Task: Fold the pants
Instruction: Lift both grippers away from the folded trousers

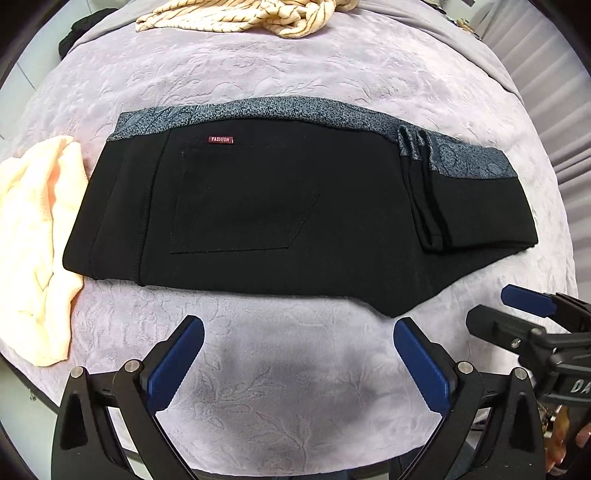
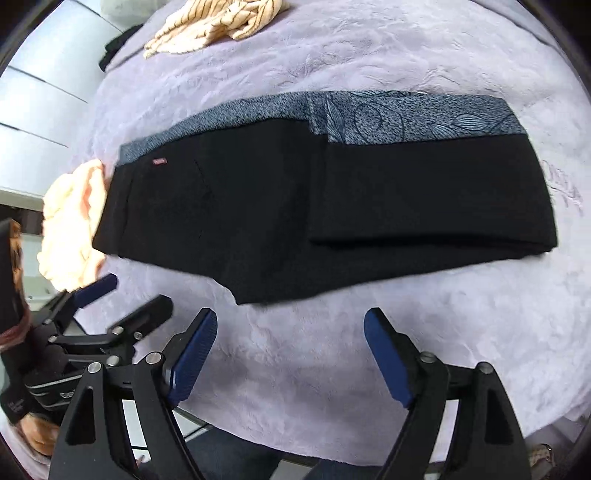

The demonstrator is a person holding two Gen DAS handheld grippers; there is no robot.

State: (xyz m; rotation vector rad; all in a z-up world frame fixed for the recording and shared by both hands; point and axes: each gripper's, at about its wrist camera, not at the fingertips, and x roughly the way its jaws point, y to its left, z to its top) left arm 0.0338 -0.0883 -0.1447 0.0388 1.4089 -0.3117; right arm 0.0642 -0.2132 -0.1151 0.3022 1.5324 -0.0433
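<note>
Clearly, the black pants [image 1: 280, 218] are laid folded on the lilac embossed bedspread [image 1: 295, 387], with the grey patterned waistband [image 1: 280, 110] along the far edge and a folded leg end resting on top at the right. Little can be made out inside the black cloth: seams and a back pocket are only faintly traced in the left wrist view, and in the right wrist view [image 2: 295, 206] they are almost lost to blur. A small red label [image 1: 220, 139] is readable as "FASHION" from the left wrist, whereas from the right wrist it is reduced to a smudge [image 2: 159, 161]. The left gripper [image 1: 297, 338] is held above bare bedspread just short of the near hem, its blue pads [image 1: 177, 363] spread wide with nothing between them. The right gripper [image 2: 290, 328] is likewise parted over bare cloth and holds nothing; it is seen only partly at the right edge of the left wrist view [image 1: 517, 314]. A peach garment [image 1: 33, 251] is cut off at the left beside the pants, touching their end. A cream striped garment [image 1: 243, 16] is cropped at the top. The leaf pattern on the waistband [image 2: 406, 118] is shown more fully from the right wrist. A person's fingers [image 1: 576, 446] are barely visible at the lower right corner.
</note>
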